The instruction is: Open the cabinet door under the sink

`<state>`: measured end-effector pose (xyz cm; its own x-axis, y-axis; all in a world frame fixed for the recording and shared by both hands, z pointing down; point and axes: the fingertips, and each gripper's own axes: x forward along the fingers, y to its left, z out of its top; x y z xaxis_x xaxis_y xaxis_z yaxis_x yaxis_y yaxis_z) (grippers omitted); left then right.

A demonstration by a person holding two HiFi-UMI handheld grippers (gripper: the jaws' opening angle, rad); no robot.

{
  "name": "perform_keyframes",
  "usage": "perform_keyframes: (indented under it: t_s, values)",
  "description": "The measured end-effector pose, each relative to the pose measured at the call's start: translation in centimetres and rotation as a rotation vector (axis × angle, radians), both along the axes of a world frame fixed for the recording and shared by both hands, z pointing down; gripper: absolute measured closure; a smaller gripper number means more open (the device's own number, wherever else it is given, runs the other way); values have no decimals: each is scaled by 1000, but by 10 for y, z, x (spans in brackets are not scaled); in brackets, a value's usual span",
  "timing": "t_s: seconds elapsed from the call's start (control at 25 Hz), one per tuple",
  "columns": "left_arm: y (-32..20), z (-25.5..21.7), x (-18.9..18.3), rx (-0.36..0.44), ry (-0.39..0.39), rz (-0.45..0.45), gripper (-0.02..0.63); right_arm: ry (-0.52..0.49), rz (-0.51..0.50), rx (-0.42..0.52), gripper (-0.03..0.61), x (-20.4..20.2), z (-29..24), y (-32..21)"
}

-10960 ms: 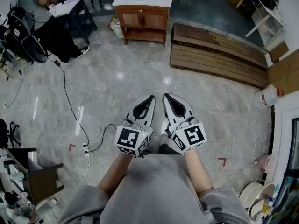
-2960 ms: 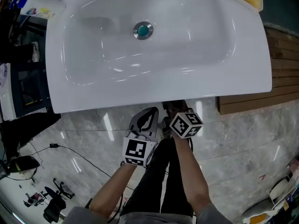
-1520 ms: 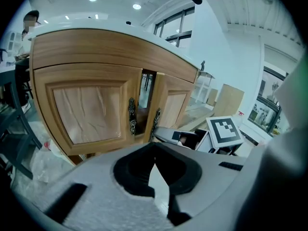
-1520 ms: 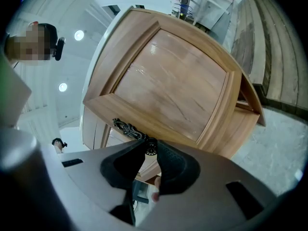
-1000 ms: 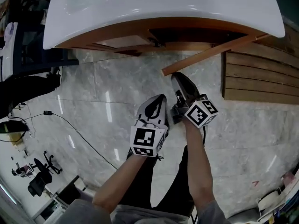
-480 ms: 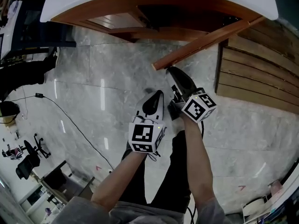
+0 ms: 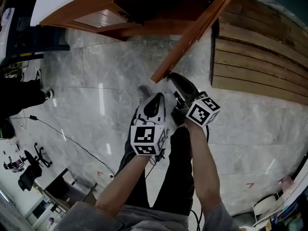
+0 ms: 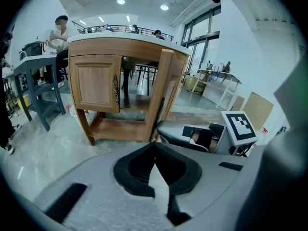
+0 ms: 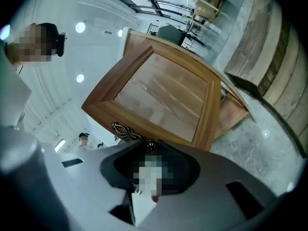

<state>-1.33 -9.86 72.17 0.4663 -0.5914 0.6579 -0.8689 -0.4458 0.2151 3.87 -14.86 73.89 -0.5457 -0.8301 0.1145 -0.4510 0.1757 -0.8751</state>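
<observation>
Where the person's forearms reach down over the grey marble floor (image 7: 96, 109), the left gripper (image 8: 155, 146) hovers with its jaws pressed together on nothing, just beside the right gripper (image 9: 148, 146). The right gripper's jaws are pinched on one end of the ornate metal handle (image 9: 126, 130) of the cabinet door (image 9: 163, 100). That door is warm brown wood, a raised frame around a paler flat panel. It stands swung well out from the cabinet (image 8: 120, 44) and shows edge-on in the left gripper view, with its free edge right at the right gripper's tip. Behind it the right half of the cabinet is open and dark, with a low shelf (image 8: 120, 126) at the bottom. The neighbouring left door (image 8: 94, 88) is shut and carries a matching handle along its inner edge. The white sink (image 7: 41, 6) tops the cabinet. Farther off, to the right, wooden planks (image 7: 260, 57) lie on the floor.
</observation>
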Motion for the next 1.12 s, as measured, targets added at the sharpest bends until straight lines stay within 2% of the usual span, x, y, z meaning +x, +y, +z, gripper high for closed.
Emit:
perform_keyframes:
  t_s: [0.28,0.4,0.52,0.76,1.12]
  values:
    - [24,-1,35,-24,29,68,606,-12,120,-44,497,61,3,42]
    - [33,-3,50,-31,45,103,606,1,182,-51,499,93,4,56]
    - [41,-4,66,-35,60,136,606,39,199,-51,502,115,2,64]
    - [48,-2,89,-37,74,185,606,70,232,-45,506,138,0,69]
    - [55,-3,107,-46,78,247,606,128,293,-66,506,149,-2,83]
